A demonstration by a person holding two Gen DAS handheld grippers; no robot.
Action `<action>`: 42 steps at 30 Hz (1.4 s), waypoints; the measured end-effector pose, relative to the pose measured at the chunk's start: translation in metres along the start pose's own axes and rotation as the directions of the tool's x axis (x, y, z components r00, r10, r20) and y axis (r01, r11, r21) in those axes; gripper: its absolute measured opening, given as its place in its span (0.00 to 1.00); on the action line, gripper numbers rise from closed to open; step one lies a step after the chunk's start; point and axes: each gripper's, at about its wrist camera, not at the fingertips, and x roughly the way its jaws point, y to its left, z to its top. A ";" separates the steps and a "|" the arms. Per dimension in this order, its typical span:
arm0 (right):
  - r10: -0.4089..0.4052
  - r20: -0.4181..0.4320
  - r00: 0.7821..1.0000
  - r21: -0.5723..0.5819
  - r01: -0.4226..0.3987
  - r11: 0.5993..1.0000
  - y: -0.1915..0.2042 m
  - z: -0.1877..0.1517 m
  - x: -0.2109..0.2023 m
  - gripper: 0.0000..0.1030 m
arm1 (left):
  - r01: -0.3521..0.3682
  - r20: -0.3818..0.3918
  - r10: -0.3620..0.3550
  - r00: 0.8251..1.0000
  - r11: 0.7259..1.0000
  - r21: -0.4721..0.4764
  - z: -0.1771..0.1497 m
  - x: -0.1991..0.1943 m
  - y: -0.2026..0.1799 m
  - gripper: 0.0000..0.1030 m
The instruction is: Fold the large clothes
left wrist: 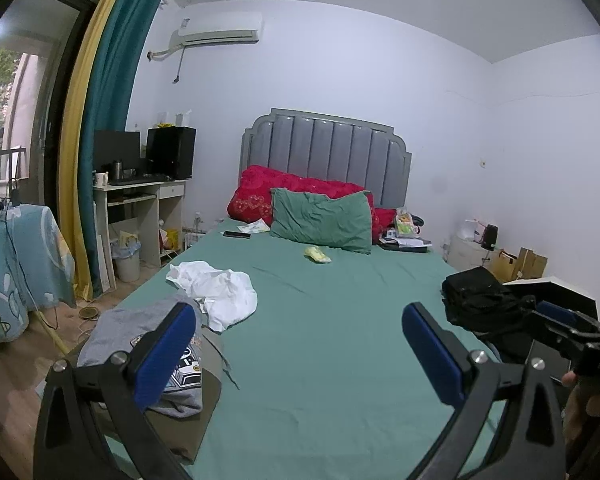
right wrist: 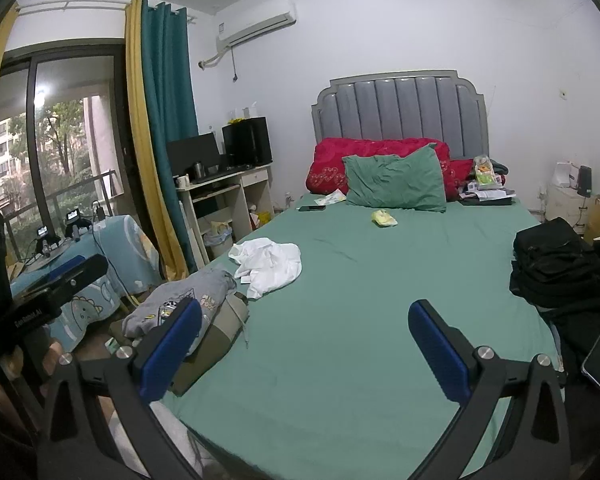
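A crumpled white garment [left wrist: 220,290] [right wrist: 270,262] lies on the left side of the green bed [left wrist: 332,340] [right wrist: 360,312]. A grey printed sweatshirt [left wrist: 140,332] [right wrist: 180,300] sits on an olive garment [left wrist: 196,408] [right wrist: 220,332] at the bed's near left corner. A pile of black clothes [left wrist: 480,300] [right wrist: 556,268] lies at the right edge. My left gripper [left wrist: 300,352] is open and empty above the bed's near end. My right gripper [right wrist: 306,352] is open and empty too; it also shows at the right of the left wrist view [left wrist: 564,316].
A green pillow [left wrist: 324,220] and red quilt [left wrist: 260,192] lie at the headboard, with a phone [left wrist: 237,234], a yellow packet [left wrist: 318,255] and clutter nearby. A desk [left wrist: 140,208] and bin [left wrist: 126,258] stand left of the bed. A covered table [right wrist: 100,248] holds devices.
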 end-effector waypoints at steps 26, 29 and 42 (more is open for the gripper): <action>-0.008 0.016 1.000 0.004 0.008 1.000 -0.006 -0.002 -0.010 0.99 | 0.009 0.013 -0.009 1.000 1.000 -0.002 0.004 -0.007 -0.002 1.00; -0.009 0.015 1.000 0.004 0.009 1.000 -0.006 -0.002 -0.010 0.99 | 0.010 0.013 -0.010 1.000 1.000 -0.003 0.004 -0.006 -0.002 1.00; -0.011 0.010 1.000 0.003 0.011 1.000 -0.007 -0.004 -0.011 0.99 | 0.010 0.012 -0.010 1.000 1.000 -0.006 0.004 -0.007 -0.002 1.00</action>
